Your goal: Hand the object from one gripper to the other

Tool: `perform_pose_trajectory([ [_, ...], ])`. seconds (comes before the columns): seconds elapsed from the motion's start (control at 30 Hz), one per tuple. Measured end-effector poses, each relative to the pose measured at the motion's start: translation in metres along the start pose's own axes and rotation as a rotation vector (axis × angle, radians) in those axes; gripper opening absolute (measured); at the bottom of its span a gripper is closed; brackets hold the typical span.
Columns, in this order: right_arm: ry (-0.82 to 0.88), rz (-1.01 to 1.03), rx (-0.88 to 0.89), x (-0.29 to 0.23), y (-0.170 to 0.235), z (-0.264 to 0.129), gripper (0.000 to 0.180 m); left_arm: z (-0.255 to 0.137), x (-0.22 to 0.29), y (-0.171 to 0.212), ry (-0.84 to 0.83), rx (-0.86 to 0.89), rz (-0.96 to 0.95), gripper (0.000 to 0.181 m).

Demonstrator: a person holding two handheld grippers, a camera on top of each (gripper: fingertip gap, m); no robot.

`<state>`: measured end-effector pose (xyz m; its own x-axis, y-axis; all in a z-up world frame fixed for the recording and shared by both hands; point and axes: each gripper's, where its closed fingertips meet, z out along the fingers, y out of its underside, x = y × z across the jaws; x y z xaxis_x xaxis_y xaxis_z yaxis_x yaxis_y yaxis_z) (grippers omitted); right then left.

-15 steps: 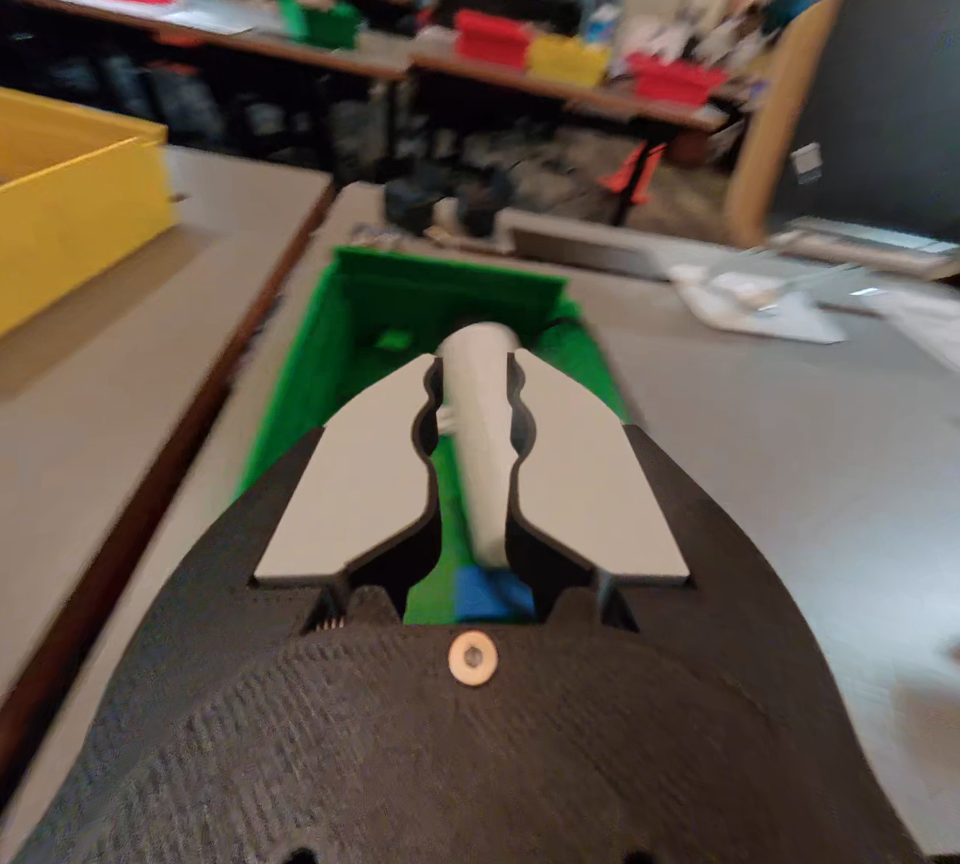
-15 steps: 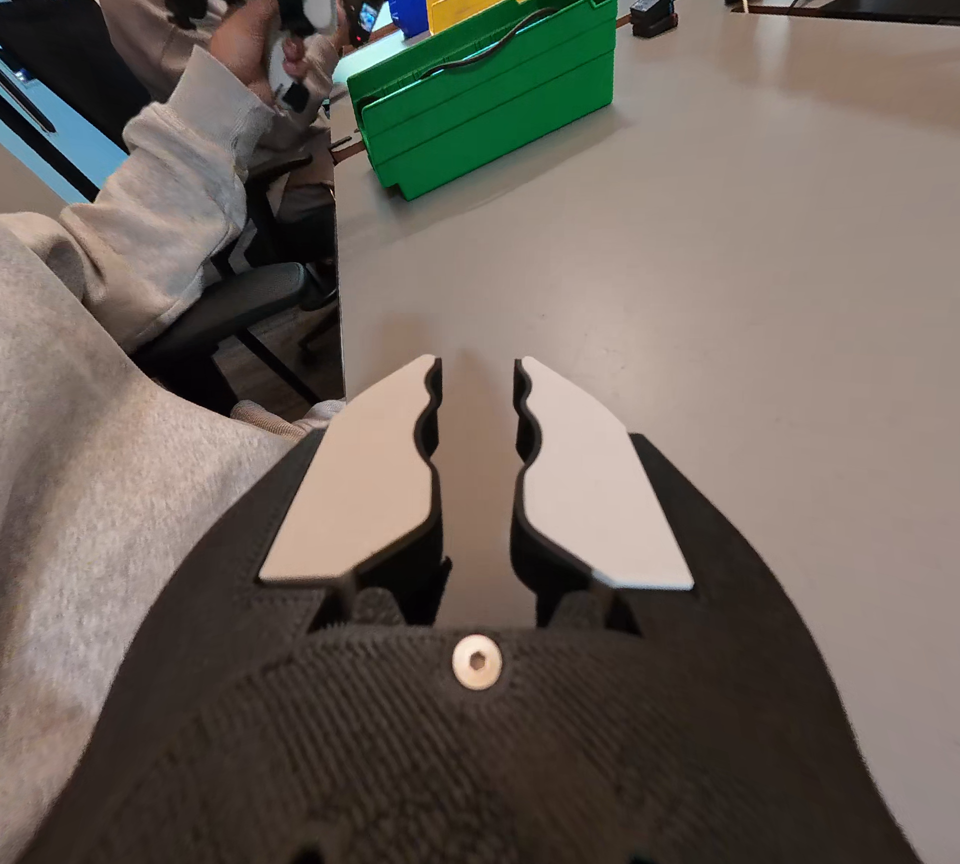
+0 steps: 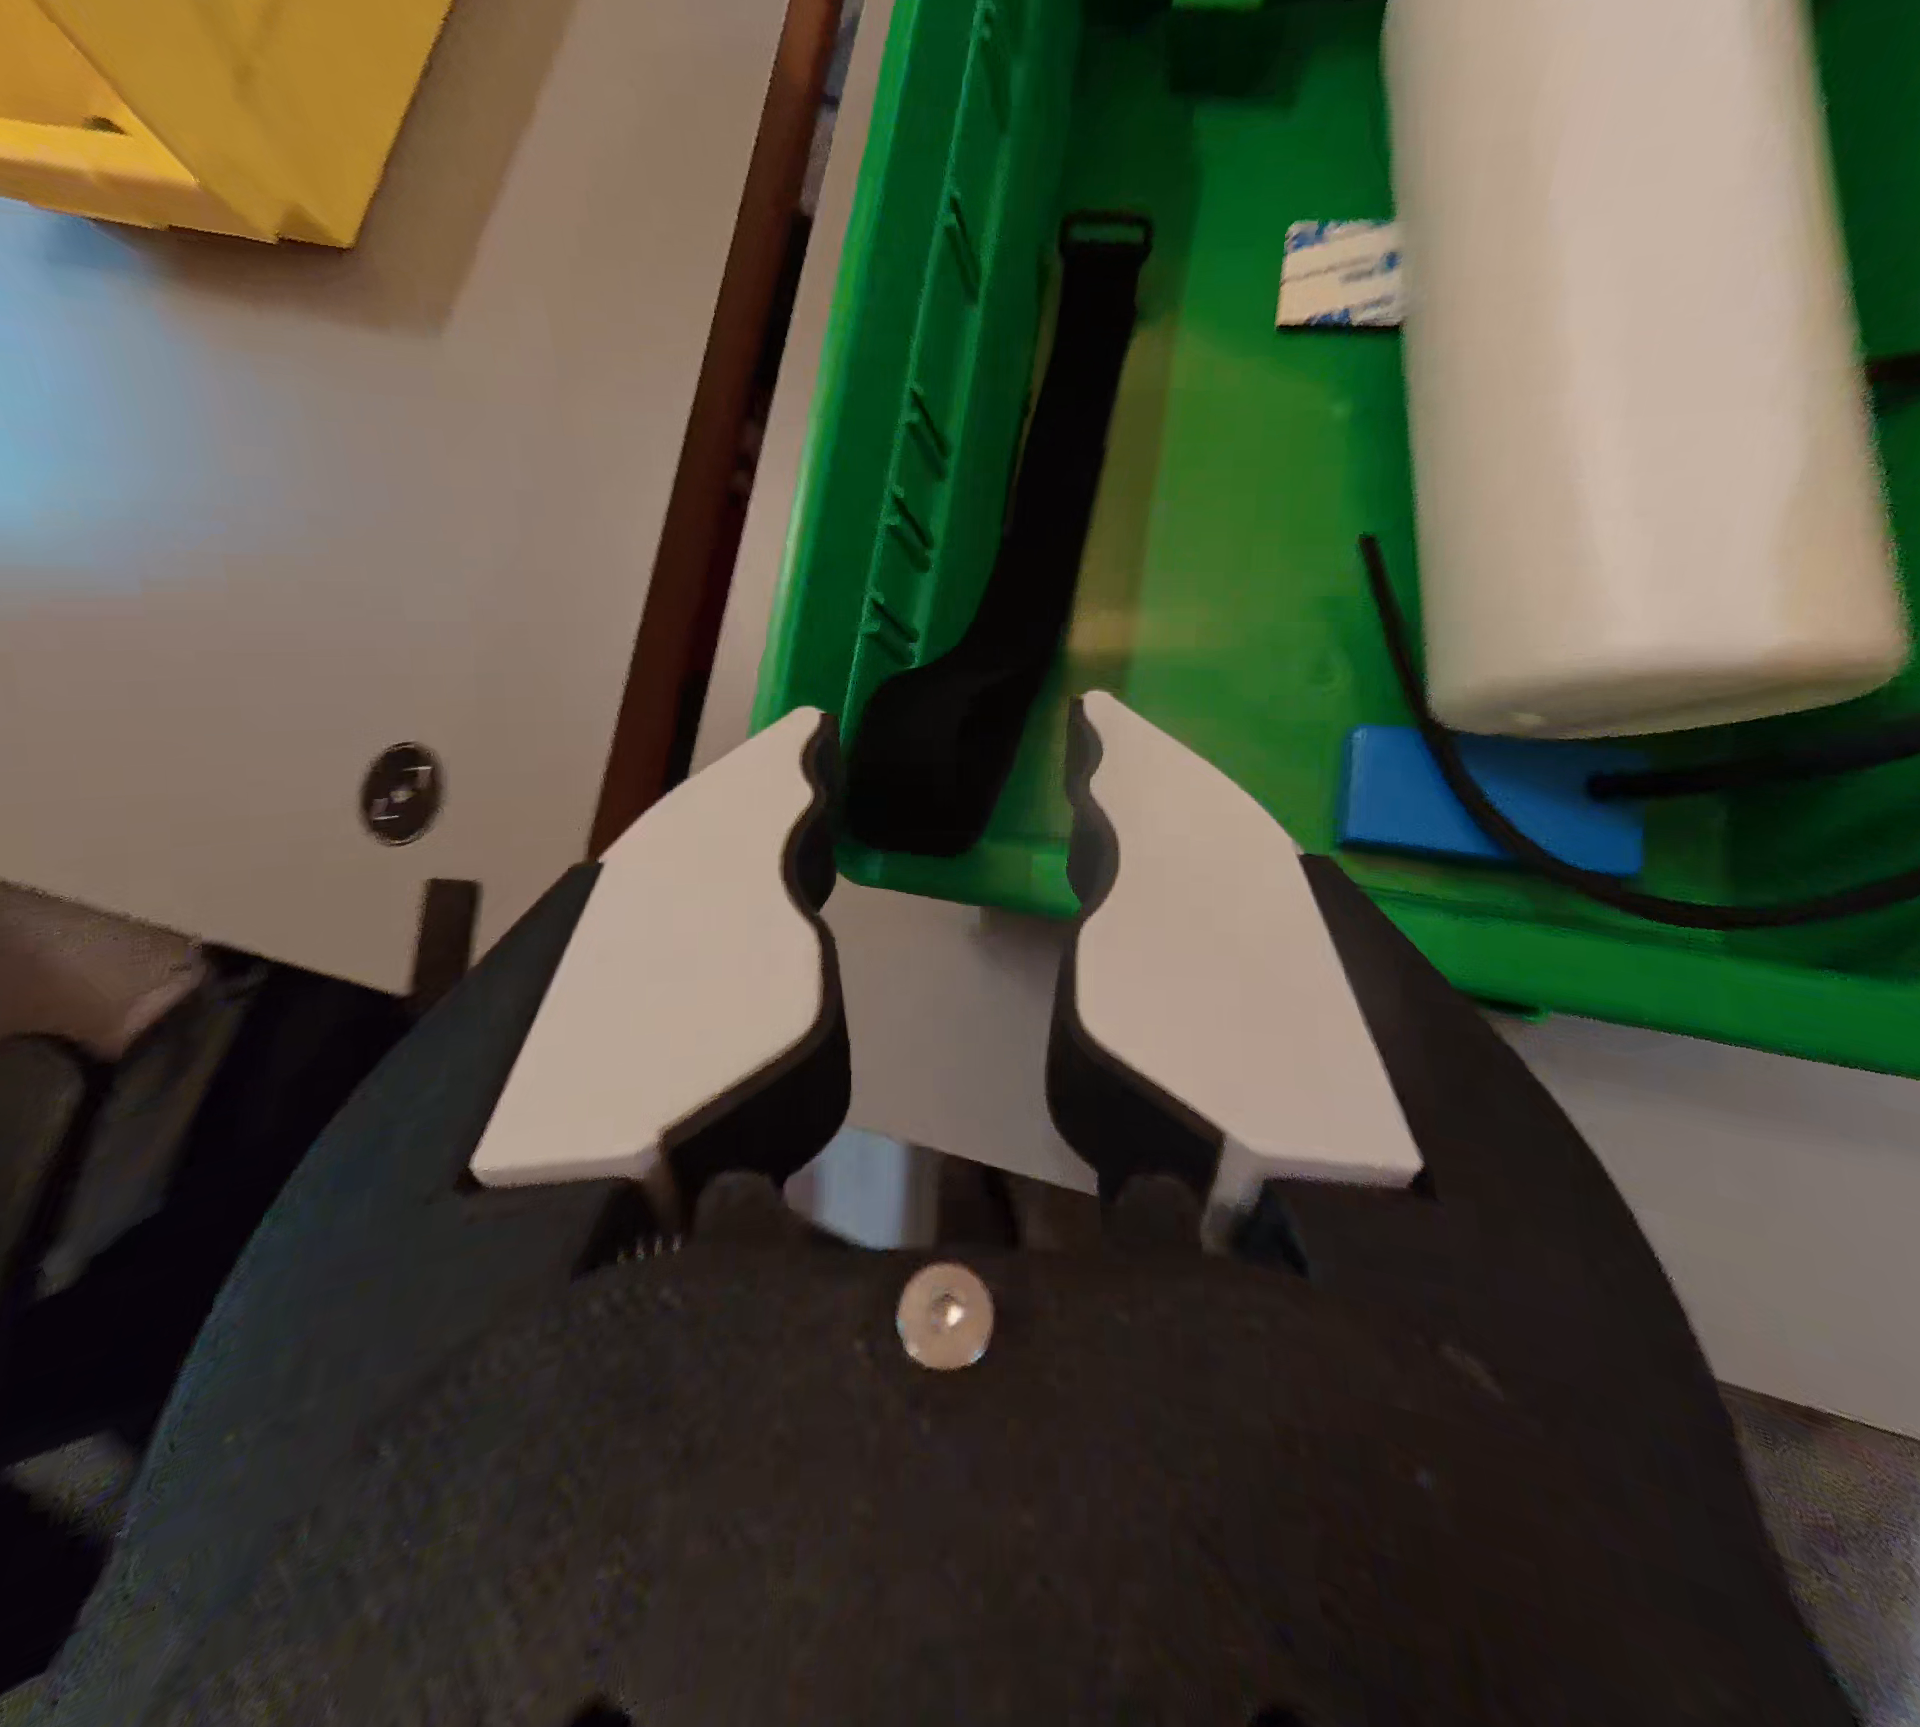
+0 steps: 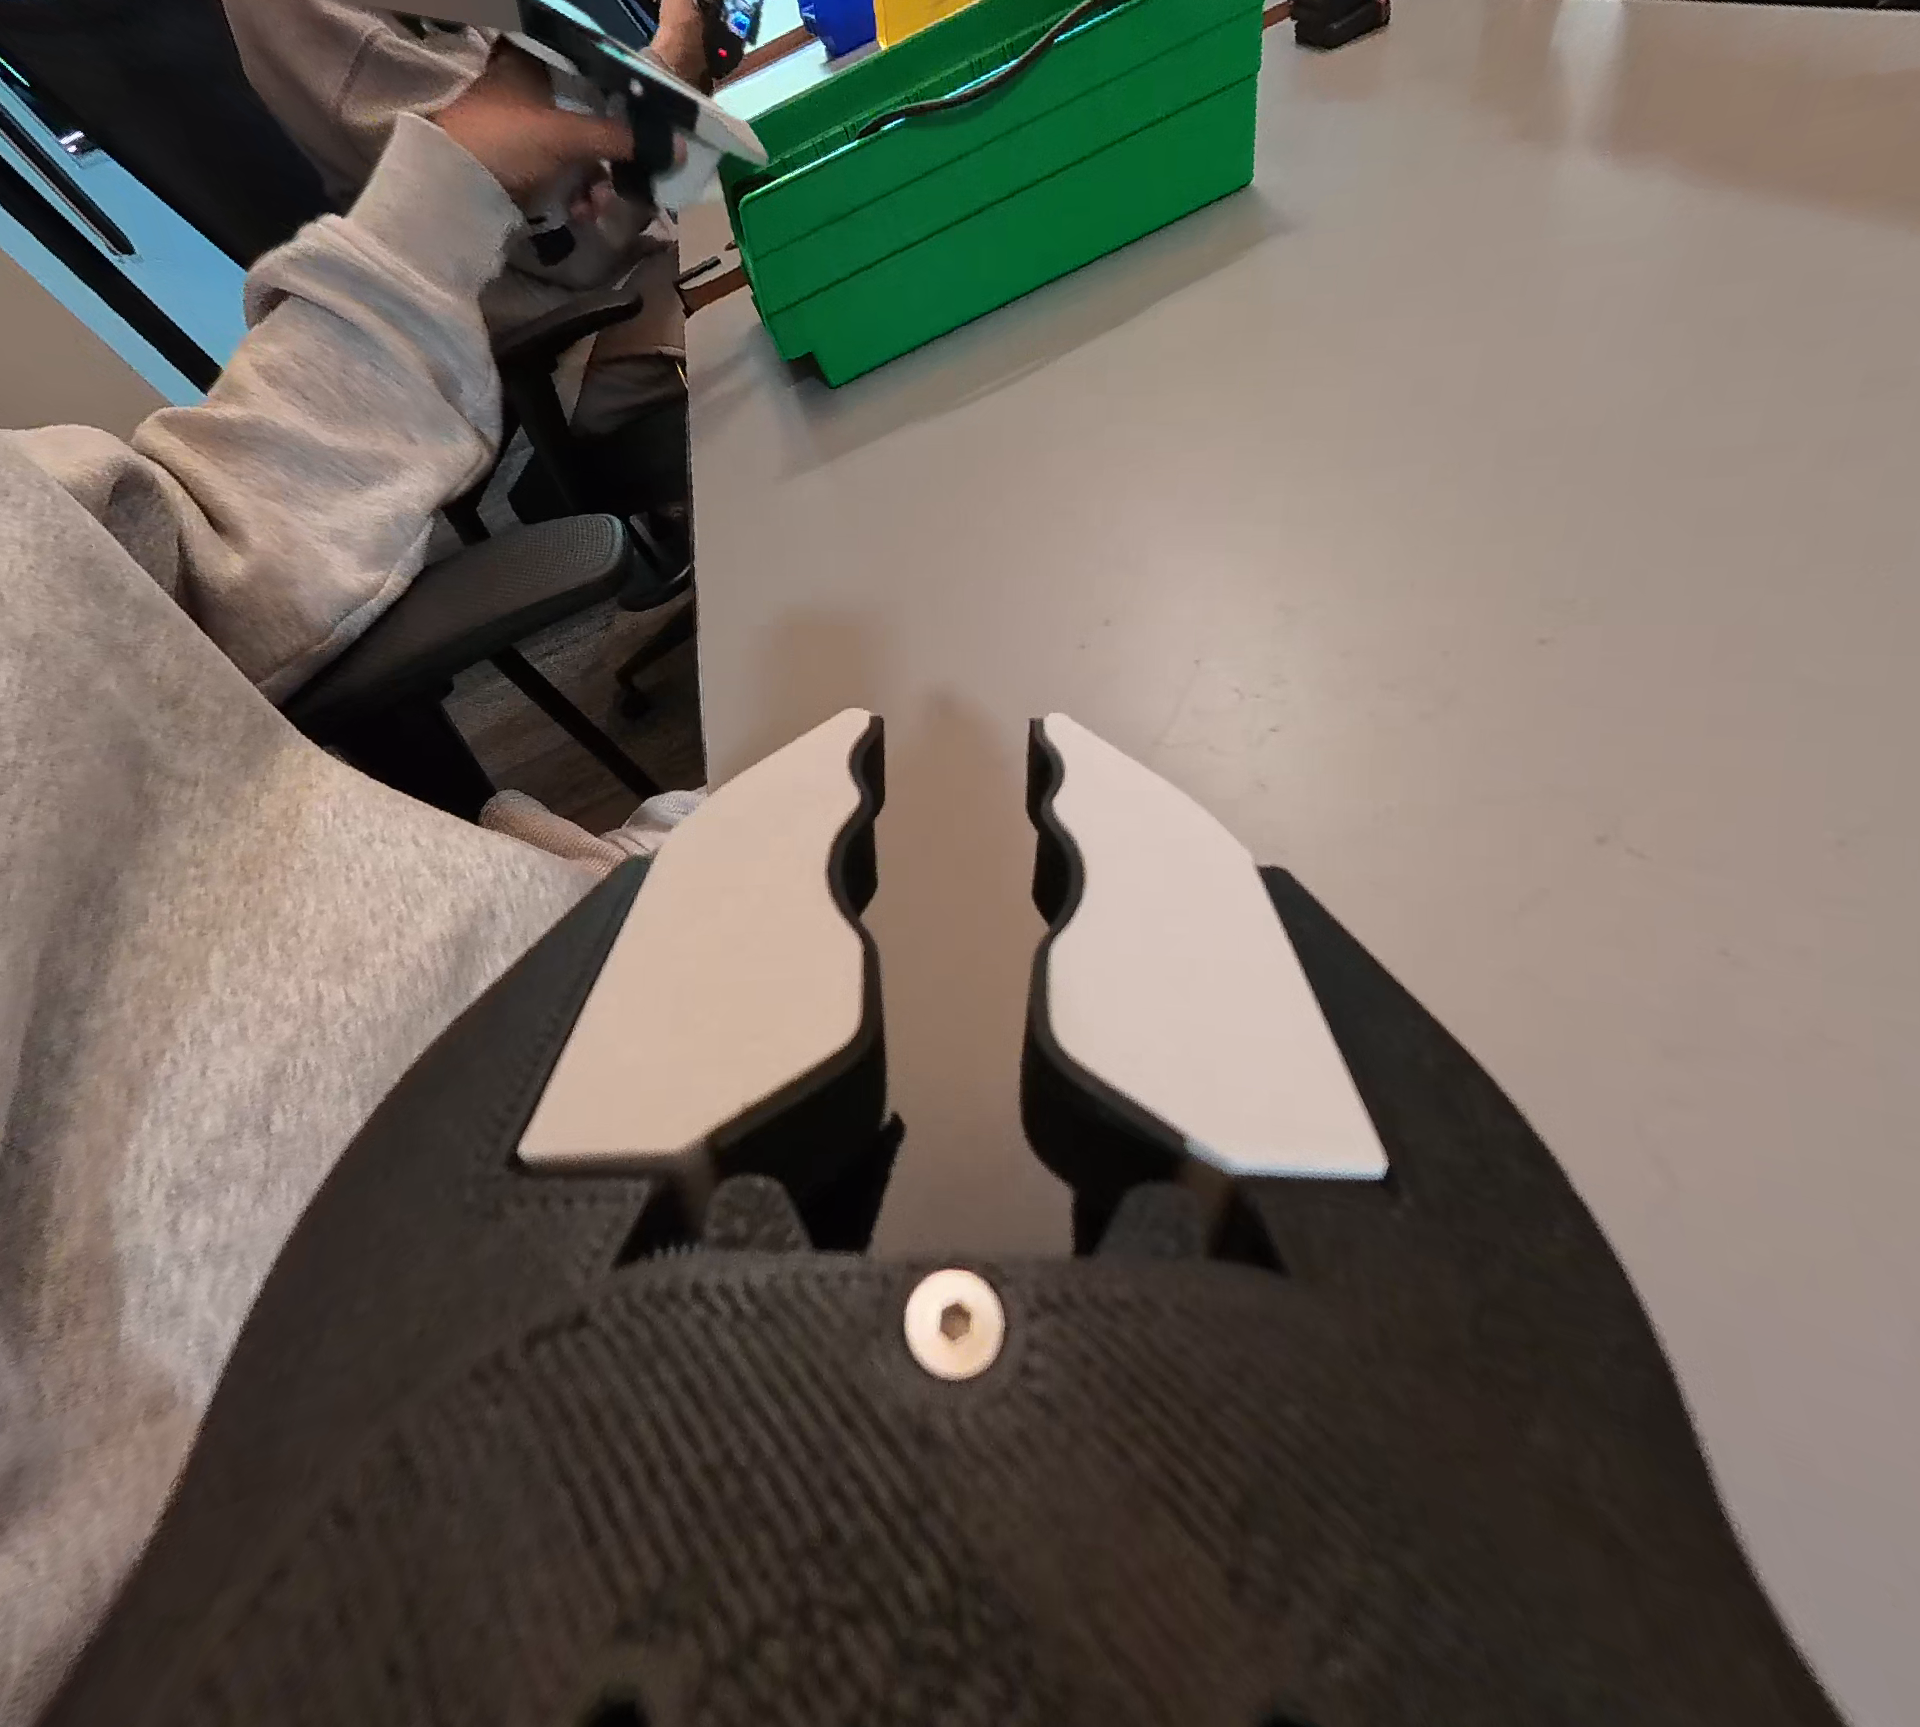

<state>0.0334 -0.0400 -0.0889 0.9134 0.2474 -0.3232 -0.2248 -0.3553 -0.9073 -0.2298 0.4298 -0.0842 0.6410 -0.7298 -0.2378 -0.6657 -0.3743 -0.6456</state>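
Desk (image 4: pixel 1455 482) carried a green bin (image 3: pixel 1226 534) with the white cylinder (image 3: pixel 1621 327) lying inside, ungripped. Left gripper (image 3: pixel 951 778) hung over the bin's near corner, fingers apart, empty. Right gripper (image 4: pixel 956 747) fingers parted, empty, above bare desk.

1. The left gripper (image 3: pixel 951 778) has pale grey finger plates edged in black on a textured black body, with a silver screw.
2. The bin (image 3: pixel 1226 472) is bright green, its wall ribbed.
3. The cylinder (image 3: pixel 1621 306) in it is plain white.
4. The strap (image 3: pixel 1049 472) is black; so is the thin cable (image 3: pixel 1455 794).
5. The flat block (image 3: pixel 1392 799) is blue.
6. The sticker (image 3: pixel 1340 275) is white with blue marks.
7. The second bin (image 3: pixel 239 4) is yellow.
8. The table (image 4: pixel 1351 482) is light grey with a brown edge.
9. The sleeve (image 4: pixel 343 420) is heathered light grey.
10. The right gripper (image 4: pixel 956 732) matches the left's colours.
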Motion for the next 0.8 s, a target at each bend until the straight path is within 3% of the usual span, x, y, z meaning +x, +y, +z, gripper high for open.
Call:
perform_pose_trajectory([
  [0.3,-0.006,-0.007,0.000,-0.002,0.000,-0.001,0.027,0.014,-0.019,0.008,-0.530,-0.205,0.494,0.042],
  [0.4,-0.009,-0.003,0.002,-0.002,-0.001,-0.001,0.027,0.019,-0.019,0.012,-0.538,-0.219,0.507,0.039],
  [0.57,-0.018,0.015,0.009,-0.001,-0.001,-0.001,0.027,0.011,-0.033,0.010,-0.584,-0.200,0.512,0.003],
  [0.8,-0.021,0.027,0.017,-0.001,-0.002,-0.001,0.027,-0.025,-0.027,-0.030,-0.513,0.066,0.385,0.003],
])
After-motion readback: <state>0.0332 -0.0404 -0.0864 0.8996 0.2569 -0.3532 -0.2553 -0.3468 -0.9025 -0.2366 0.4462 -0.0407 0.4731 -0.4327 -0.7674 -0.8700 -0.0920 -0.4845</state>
